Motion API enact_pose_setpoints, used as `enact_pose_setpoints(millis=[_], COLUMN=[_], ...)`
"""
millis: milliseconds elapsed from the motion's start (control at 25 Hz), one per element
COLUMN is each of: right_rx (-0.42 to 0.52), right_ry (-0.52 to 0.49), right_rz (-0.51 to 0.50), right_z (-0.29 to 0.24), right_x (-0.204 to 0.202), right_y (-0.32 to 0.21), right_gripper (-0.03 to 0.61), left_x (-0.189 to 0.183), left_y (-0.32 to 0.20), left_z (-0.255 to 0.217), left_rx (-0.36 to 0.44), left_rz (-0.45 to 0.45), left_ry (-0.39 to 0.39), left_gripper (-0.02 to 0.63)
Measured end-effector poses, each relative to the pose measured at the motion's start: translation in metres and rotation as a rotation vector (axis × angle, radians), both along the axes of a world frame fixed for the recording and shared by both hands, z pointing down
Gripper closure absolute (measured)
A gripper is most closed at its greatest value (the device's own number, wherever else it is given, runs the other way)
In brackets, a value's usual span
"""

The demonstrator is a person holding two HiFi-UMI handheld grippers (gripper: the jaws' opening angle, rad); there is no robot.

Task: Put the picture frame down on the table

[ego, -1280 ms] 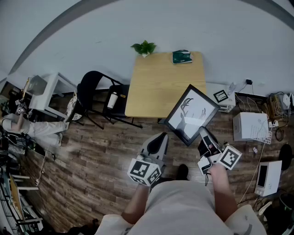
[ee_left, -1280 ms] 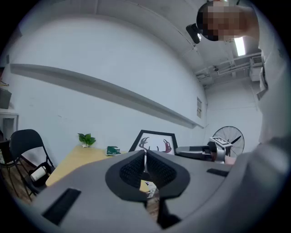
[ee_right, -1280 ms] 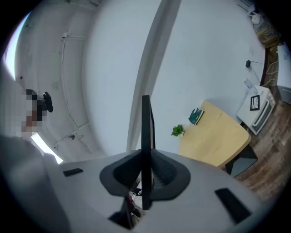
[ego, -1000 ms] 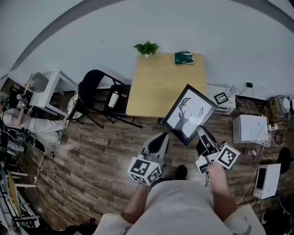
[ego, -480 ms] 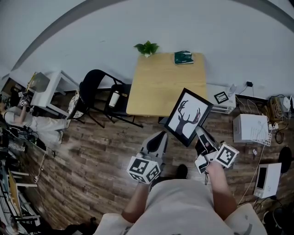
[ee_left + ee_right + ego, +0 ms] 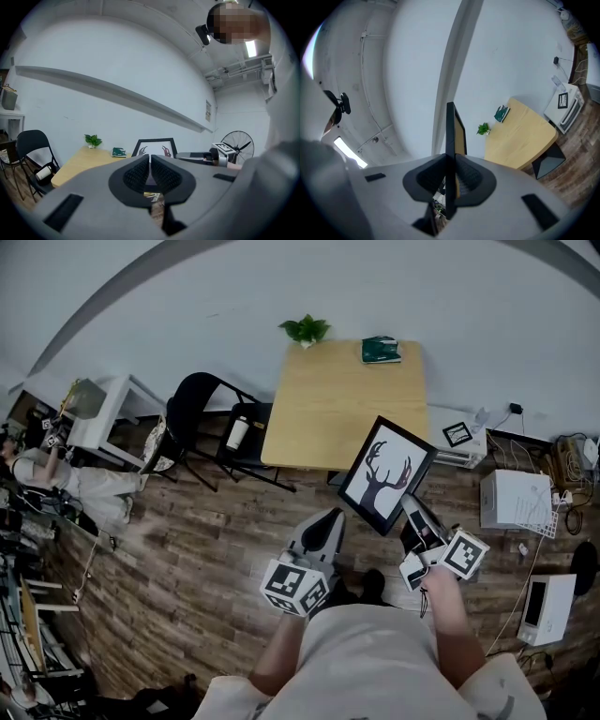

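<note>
The picture frame is black with an antler print and hangs tilted over the floor, just in front of the wooden table's near right corner. My right gripper is shut on its lower right edge. In the right gripper view the frame runs edge-on between the pads, with the table beyond. My left gripper is left of the frame, shut and holding nothing. The left gripper view shows the frame just past the left gripper.
A potted plant and a green book sit at the table's far edge. A black folding chair and a seat with a bottle stand left of the table. White boxes and cables lie on the right.
The frame has turned more edge-on to the head view and shifted slightly left with my right gripper. The left gripper has hardly moved.
</note>
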State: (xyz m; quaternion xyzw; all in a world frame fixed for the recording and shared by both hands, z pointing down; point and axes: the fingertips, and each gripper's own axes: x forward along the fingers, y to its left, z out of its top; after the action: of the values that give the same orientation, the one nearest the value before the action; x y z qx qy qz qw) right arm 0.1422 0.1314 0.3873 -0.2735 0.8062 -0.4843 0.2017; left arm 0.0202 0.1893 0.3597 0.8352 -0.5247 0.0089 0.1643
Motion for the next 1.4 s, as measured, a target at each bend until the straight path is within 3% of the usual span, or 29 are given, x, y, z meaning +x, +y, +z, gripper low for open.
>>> enact_pose_setpoints(millis=[160,960,1160,1400], right_rx=[0.000,-0.017,-0.046,-0.064], right_ry=[-0.026,0.001,0.029,0.029], right_rz=[-0.002,0.020,0.017,0.019], right_z=[0.003,0.022,0.027,0.030], right_x=[0.013,-0.001,-0.035,-0.054], right_y=[0.019,-0.005,-0.068,-0.100], right_gripper=[0.518,0.518,0.518,0.518], left_x=[0.011,-0.008,-0.042,-0.066], left_y=[0.020,-0.016,-0.081,-0.115], left_z=[0.004,0.019,0.019,0.021], left_rx=[0.013,0.015,-0.008,-0.019], left_rz=[-0.004,0.050,0.059,0.058], left_ry=[-0.002,-0.001,-0.003,0.002], left_gripper=[0.598,0.598,0.598,0.598])
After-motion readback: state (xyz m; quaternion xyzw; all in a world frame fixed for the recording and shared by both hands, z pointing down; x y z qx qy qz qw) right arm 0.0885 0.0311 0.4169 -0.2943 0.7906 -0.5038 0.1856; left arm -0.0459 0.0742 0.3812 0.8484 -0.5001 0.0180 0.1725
